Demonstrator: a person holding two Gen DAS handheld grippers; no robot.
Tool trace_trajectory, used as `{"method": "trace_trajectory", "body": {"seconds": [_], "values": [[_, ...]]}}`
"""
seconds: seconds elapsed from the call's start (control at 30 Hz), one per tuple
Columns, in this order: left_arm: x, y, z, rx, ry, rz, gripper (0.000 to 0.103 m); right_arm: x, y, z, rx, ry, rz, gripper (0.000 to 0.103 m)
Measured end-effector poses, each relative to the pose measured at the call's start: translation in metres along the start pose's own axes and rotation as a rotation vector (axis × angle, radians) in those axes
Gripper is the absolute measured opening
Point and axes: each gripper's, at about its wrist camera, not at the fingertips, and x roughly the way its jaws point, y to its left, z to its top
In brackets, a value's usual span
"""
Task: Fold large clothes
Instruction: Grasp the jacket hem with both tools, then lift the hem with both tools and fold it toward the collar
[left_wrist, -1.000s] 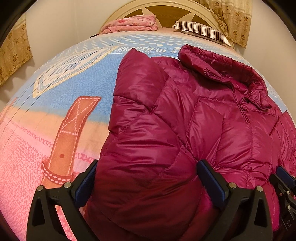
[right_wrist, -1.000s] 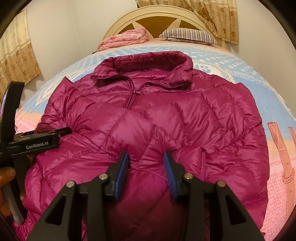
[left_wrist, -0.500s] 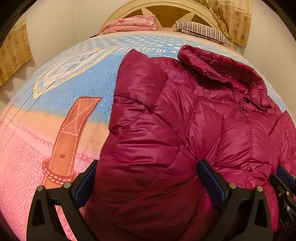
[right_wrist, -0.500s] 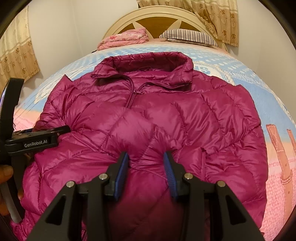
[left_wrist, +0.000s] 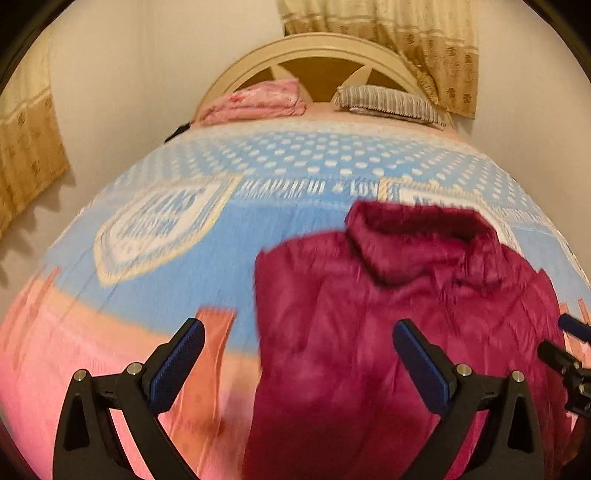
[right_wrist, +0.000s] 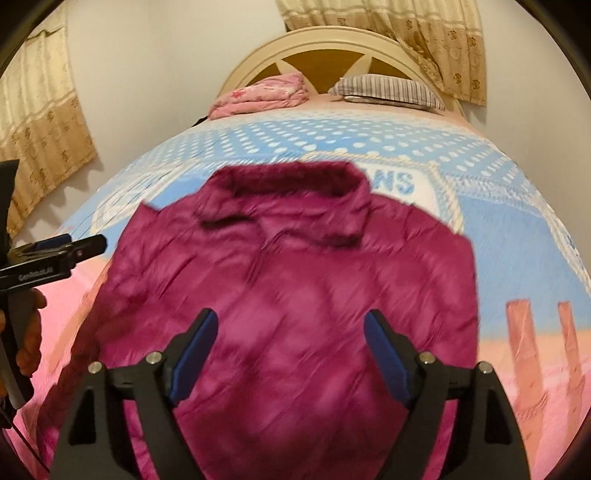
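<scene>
Nearest, the right gripper (right_wrist: 288, 354) hangs over the lower middle of the magenta puffer jacket (right_wrist: 295, 295), its jaws just opened wide with only jacket fabric below them, nothing pinched. The left gripper (left_wrist: 295, 363) is spread too, straddling the jacket's left edge — empty. The jacket lies flat on the bed (right_wrist: 517, 229), long axis running away from both grippers, collar (right_wrist: 288, 181) farthest, toward the headboard (right_wrist: 332, 48). The right gripper looks better centred for the next fold.
</scene>
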Motion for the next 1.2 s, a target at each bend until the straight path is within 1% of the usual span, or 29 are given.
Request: {"method": "trace_trajectory", "body": {"seconds": [0.1, 0.23, 0.37, 0.43, 0.47, 0.5, 0.53, 0.57, 0.6, 0.63, 0.67, 0.7, 0.77, 0.83, 1.0, 1.1, 1.13, 1.2], "values": [[0.033, -0.015, 0.026, 0.033, 0.015, 0.024, 0.102, 0.017, -0.012, 0.022, -0.018, 0.007, -0.05, 0.083], [0.076, -0.037, 0.052, 0.095, 0.026, 0.042, 0.102, 0.048, -0.031, 0.053, -0.002, 0.029, -0.084, 0.083], [0.119, -0.048, 0.073, 0.104, 0.059, 0.042, 0.102, 0.086, -0.043, 0.086, -0.007, 0.049, -0.109, 0.083], [0.133, -0.055, 0.08, 0.11, 0.059, 0.034, 0.099, 0.102, -0.045, 0.099, -0.023, 0.06, -0.122, 0.083], [0.137, -0.058, 0.082, 0.112, 0.058, 0.027, 0.087, 0.112, -0.046, 0.105, -0.039, 0.067, -0.132, 0.078], [0.143, -0.063, 0.083, 0.124, 0.07, 0.007, 0.069, 0.121, -0.045, 0.11, -0.058, 0.078, -0.135, 0.075], [0.15, -0.068, 0.082, 0.146, 0.094, -0.013, 0.058, 0.125, -0.044, 0.11, -0.07, 0.088, -0.133, 0.068], [0.154, -0.072, 0.082, 0.16, 0.111, -0.024, 0.037, 0.133, -0.044, 0.113, -0.091, 0.102, -0.135, 0.059], [0.158, -0.073, 0.081, 0.167, 0.128, -0.036, 0.022, 0.138, -0.044, 0.114, -0.108, 0.112, -0.143, 0.053], [0.158, -0.072, 0.081, 0.166, 0.134, -0.041, 0.019, 0.143, -0.044, 0.115, -0.123, 0.125, -0.146, 0.036], [0.155, -0.071, 0.081, 0.161, 0.131, -0.049, 0.015, 0.145, -0.046, 0.115, -0.13, 0.138, -0.135, 0.02], [0.149, -0.068, 0.081, 0.162, 0.118, -0.061, 0.012, 0.144, -0.048, 0.114, -0.132, 0.139, -0.127, 0.017], [0.138, -0.063, 0.081, 0.157, 0.09, -0.072, 0.011, 0.135, -0.047, 0.111, -0.153, 0.111, -0.129, 0.015], [0.125, -0.055, 0.078, 0.147, 0.079, -0.098, 0.01, 0.122, -0.045, 0.106, -0.17, 0.082, -0.132, 0.014], [0.106, -0.055, 0.061, 0.169, 0.07, -0.115, 0.009, 0.108, -0.048, 0.096, -0.174, 0.058, -0.138, 0.012], [0.104, -0.058, 0.046, 0.193, 0.075, -0.103, 0.009, 0.106, -0.047, 0.087, -0.178, 0.06, -0.141, 0.012], [0.108, -0.059, 0.04, 0.206, 0.088, -0.09, 0.009, 0.106, -0.047, 0.084, -0.184, 0.062, -0.146, 0.011], [0.118, -0.058, 0.031, 0.199, 0.115, -0.067, 0.009, 0.111, -0.048, 0.075, -0.181, 0.084, -0.151, 0.011]]}}
